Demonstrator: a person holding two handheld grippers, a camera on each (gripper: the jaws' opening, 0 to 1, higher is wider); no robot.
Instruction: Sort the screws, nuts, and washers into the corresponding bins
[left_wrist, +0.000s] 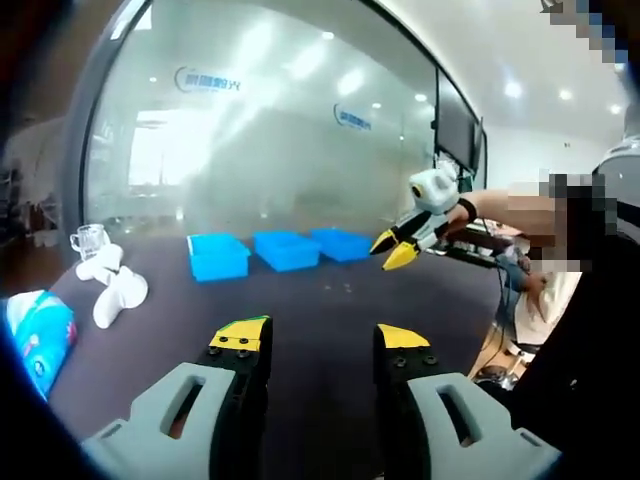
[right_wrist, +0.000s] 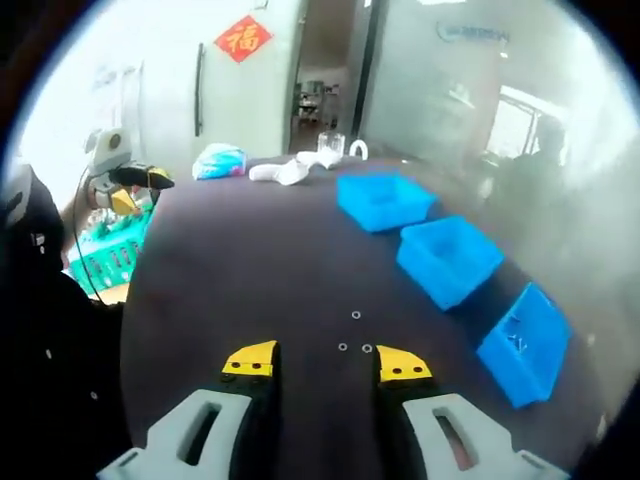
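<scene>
Three small metal parts (right_wrist: 356, 315) (right_wrist: 343, 347) (right_wrist: 367, 348) lie on the dark table (right_wrist: 250, 270), just beyond my right gripper (right_wrist: 326, 362), which is open with nothing between its jaws. Three blue bins stand in a row: one (right_wrist: 385, 198), the middle one (right_wrist: 450, 258) and the nearest (right_wrist: 528, 345), which holds a few small pieces. In the left gripper view the bins (left_wrist: 218, 256) (left_wrist: 287, 249) (left_wrist: 342, 243) sit far across the table. My left gripper (left_wrist: 320, 340) is open and empty, low over the table. The right gripper (left_wrist: 393, 250) hovers by the bins, jaws apart.
White objects (left_wrist: 115, 285), a glass cup (left_wrist: 88, 238) and a blue packet (left_wrist: 40, 340) lie at the table's end. A green basket (right_wrist: 105, 262) stands off the table's edge. The left gripper (right_wrist: 143, 192) shows at the far left. A person (left_wrist: 560, 260) stands beside the table.
</scene>
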